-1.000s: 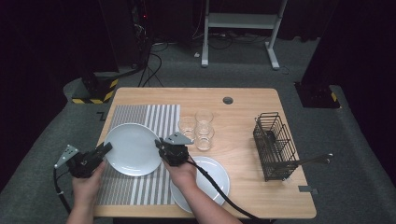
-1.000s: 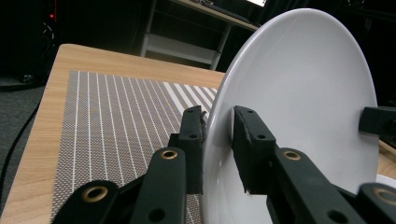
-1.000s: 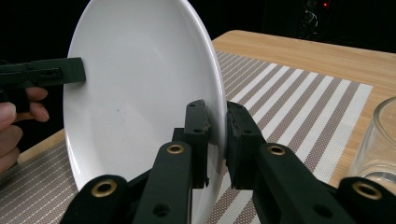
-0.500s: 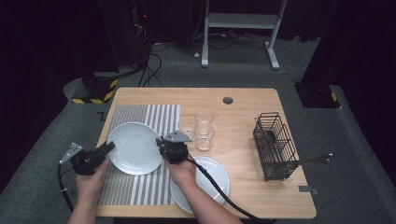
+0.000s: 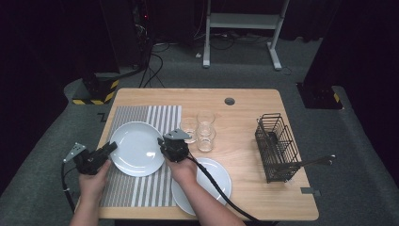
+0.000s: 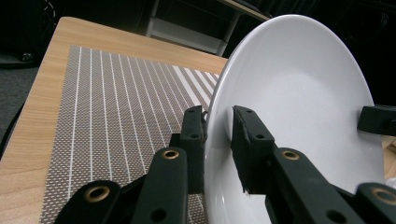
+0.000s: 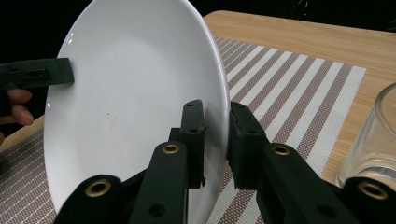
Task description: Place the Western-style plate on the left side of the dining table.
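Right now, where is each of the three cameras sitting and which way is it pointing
High view: fixed above the near table edge, looking forward and down; both forearms, left gripper and right gripper hold the white plate over the striped placemat.
Left gripper view: rides the left gripper, looking along its jaws across the plate.
Right gripper view: rides the right gripper, facing back across the plate; fingers show.
Both gripper views share the plate, each showing the opposite gripper's jaw.
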Tool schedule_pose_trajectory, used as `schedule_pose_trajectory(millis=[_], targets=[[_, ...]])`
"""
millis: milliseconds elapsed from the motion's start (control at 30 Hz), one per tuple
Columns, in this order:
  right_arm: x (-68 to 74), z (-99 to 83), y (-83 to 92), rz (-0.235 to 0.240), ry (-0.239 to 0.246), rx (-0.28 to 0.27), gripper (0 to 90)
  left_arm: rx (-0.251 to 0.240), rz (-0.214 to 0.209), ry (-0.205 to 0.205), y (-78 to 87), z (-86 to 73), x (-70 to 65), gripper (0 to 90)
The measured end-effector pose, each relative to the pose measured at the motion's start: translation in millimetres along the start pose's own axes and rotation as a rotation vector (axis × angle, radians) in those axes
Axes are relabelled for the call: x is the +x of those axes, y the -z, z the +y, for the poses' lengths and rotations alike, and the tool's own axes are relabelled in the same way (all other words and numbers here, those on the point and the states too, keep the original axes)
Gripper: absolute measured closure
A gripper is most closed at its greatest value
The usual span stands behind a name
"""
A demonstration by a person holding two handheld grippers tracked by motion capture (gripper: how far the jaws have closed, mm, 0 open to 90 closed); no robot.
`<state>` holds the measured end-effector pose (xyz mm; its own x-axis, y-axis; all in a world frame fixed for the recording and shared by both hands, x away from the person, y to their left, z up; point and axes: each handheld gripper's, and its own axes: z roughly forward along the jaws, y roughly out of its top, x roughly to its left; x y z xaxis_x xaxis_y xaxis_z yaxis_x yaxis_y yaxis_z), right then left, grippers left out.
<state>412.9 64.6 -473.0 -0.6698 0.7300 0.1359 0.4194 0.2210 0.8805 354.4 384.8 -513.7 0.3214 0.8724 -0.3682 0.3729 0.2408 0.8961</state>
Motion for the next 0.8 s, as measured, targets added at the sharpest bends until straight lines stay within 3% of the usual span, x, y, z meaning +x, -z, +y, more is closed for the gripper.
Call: schedule_pose_trajectory(millis=[267,800], targets=[[-0.9,2.0,-7.1,-0.02,-0.015,0.034,75.8,0.014,-0.002,0.021,-3.6,-2.8,3.7,75.8],[-7.3,0.5,-17.3,0.003,-0.079,0.099,71.8,0.033,0.02,0.027,-7.4,-4.3,4.9,76.4]])
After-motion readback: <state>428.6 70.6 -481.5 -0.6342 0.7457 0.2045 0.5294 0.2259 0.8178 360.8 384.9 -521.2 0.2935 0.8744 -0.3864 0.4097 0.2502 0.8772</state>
